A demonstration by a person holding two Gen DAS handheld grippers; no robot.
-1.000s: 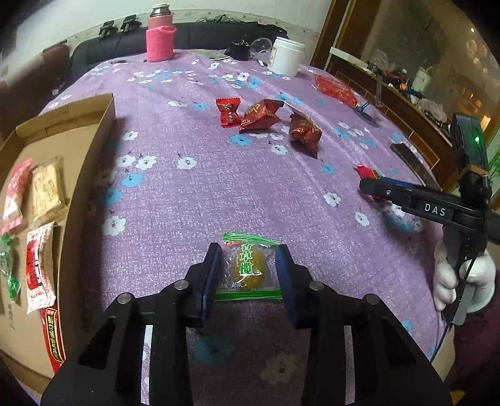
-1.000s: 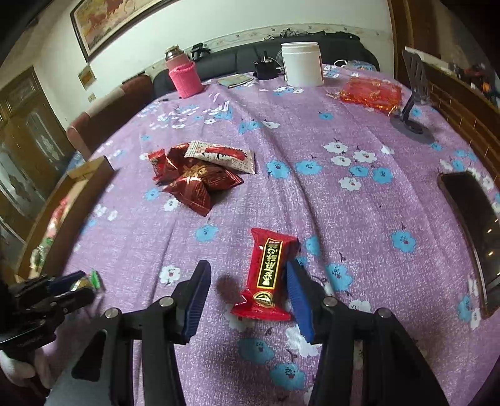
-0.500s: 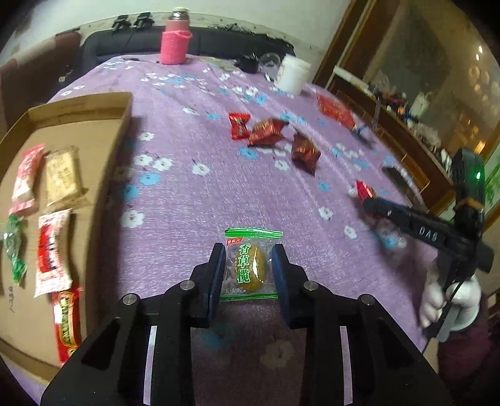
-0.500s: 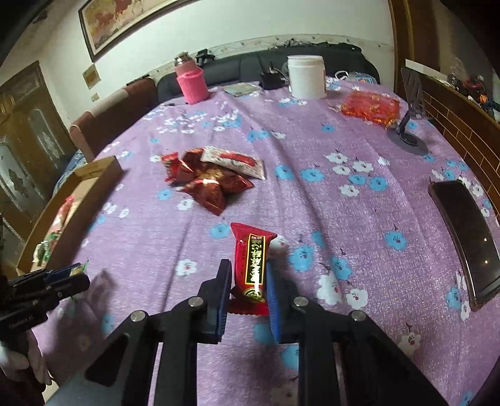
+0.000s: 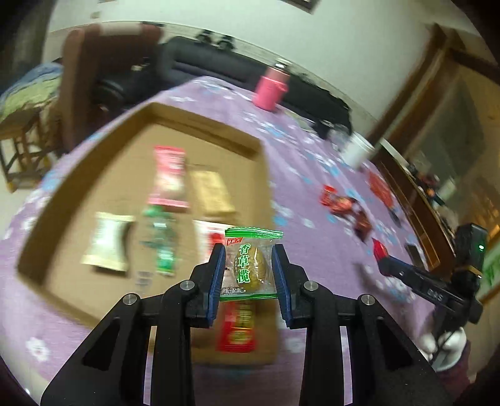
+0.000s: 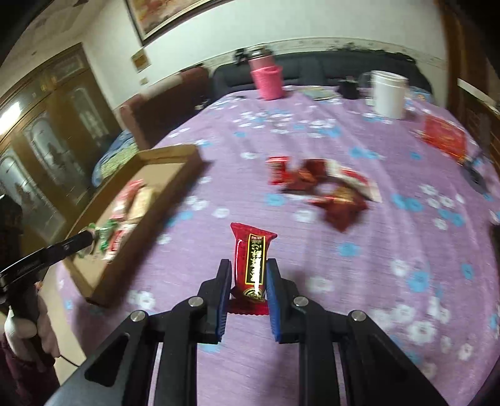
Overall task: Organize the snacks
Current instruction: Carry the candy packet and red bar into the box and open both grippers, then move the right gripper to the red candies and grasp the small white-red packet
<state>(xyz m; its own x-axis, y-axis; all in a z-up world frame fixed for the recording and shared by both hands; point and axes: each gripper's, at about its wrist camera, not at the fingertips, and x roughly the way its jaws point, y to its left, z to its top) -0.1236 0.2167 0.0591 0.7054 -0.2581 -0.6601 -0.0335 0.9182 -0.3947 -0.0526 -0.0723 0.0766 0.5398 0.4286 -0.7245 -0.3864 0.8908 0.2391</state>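
A green olive packet (image 5: 250,265) is clamped by the left gripper (image 5: 249,274) above the cardboard box (image 5: 200,125); the box's contents are blurred, probably snack packets. A red snack bar (image 6: 252,260) is clamped by the right gripper (image 6: 248,287), right of the box.

Purple cloth (image 6: 359,281) with blue and white flowers covers the table. Far side: pink cup (image 6: 268,81) with a flask standing in it, white jar (image 6: 389,93) to its right, a small dark item between them, too blurred to name. Dark sofa (image 6: 312,70) runs behind the table along the far wall; brown chair (image 6: 162,103) at its left end. Framed painting (image 6: 162,14) hangs high on the wall. Wooden cabinet (image 6: 47,140) with glass doors at far left. From the left wrist view, a wooden stool (image 5: 22,150) stands left of the chair and wooden panelling (image 5: 415,125) lines the right side.
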